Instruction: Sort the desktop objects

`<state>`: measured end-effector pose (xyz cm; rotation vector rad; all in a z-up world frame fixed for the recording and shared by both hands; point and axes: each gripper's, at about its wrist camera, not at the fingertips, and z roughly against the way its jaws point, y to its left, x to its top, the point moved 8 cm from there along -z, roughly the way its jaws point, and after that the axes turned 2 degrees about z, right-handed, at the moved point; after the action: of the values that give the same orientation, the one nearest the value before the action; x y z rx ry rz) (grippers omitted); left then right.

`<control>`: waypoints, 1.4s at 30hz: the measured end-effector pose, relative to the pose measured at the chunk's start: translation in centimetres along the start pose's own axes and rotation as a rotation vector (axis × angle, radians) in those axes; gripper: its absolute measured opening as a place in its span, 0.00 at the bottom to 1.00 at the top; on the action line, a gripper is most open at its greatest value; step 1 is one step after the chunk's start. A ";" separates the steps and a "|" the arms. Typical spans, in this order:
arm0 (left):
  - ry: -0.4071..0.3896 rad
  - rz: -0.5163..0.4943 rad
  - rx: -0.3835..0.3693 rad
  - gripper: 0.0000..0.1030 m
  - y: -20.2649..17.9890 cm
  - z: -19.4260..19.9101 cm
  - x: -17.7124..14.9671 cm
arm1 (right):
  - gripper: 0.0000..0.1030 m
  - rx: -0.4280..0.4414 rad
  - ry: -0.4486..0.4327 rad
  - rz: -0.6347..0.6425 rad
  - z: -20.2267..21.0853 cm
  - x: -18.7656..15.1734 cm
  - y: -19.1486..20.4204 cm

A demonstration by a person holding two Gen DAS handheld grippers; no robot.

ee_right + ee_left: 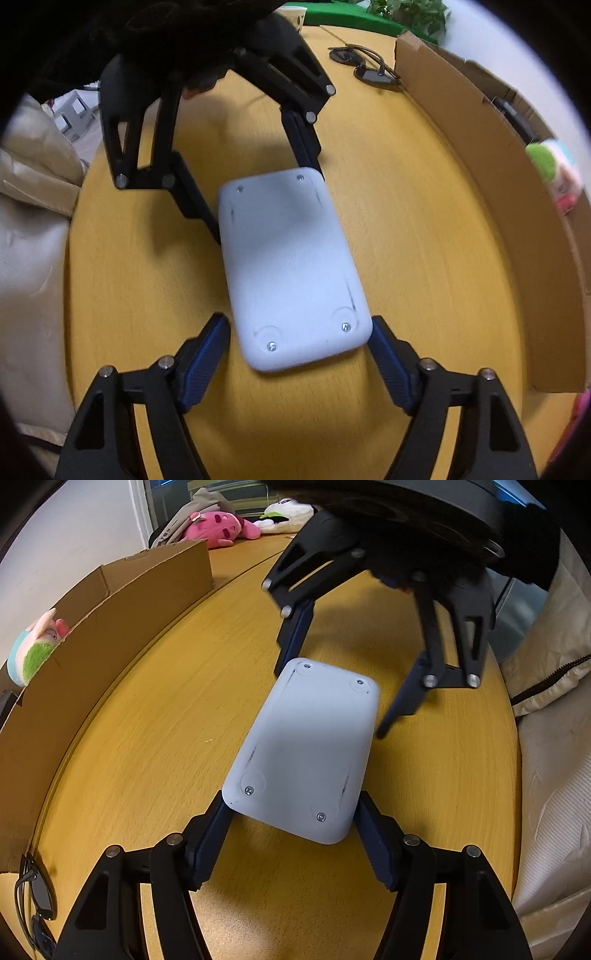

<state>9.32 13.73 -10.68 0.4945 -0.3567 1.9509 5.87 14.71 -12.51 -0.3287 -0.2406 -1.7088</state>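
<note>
A pale grey flat device [306,749] with a screw in each corner lies face down on the yellow wooden table [147,738]. It also shows in the right wrist view [288,273]. My left gripper [291,805] closes on its near end, both pads touching its sides. My right gripper [299,325] is open around the opposite end, with small gaps between its pads and the device. In the left wrist view the right gripper [328,698] comes from the far side. In the right wrist view the left gripper [264,205] does the same.
A cardboard box [110,620] holding a plush toy [33,646] stands along the table's side; it also shows in the right wrist view [517,192]. Black glasses [35,897] lie by the box. Pink [218,528] and white [288,515] plush toys sit at the far end. A beige padded jacket [554,757] lies past the table edge.
</note>
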 end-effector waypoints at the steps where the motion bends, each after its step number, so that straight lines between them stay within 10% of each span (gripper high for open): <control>1: -0.002 0.003 0.000 0.68 0.1 0.0 0.0 | 0.67 0.007 -0.007 -0.005 0.0 0.1 -0.2; 22: -0.198 -0.093 0.108 0.61 4.7 10.6 6.3 | 0.66 -0.158 -0.217 -0.077 10.2 3.1 -5.2; 38: -0.389 0.165 -0.242 0.60 7.5 11.6 10.3 | 0.53 -0.005 -0.510 -0.524 13.2 -0.7 -6.7; 40: -0.423 0.206 -0.267 0.60 8.5 12.0 11.3 | 0.29 -0.022 -0.511 -0.542 13.3 -0.7 -7.2; 42: -0.456 0.248 -0.299 0.59 9.6 12.4 12.2 | 0.26 -0.031 -0.523 -0.568 13.5 -0.4 -7.8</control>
<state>-1.73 13.74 5.85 0.7227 -1.0248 1.9604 -0.70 20.95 0.22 -0.7884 -0.7469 -2.1580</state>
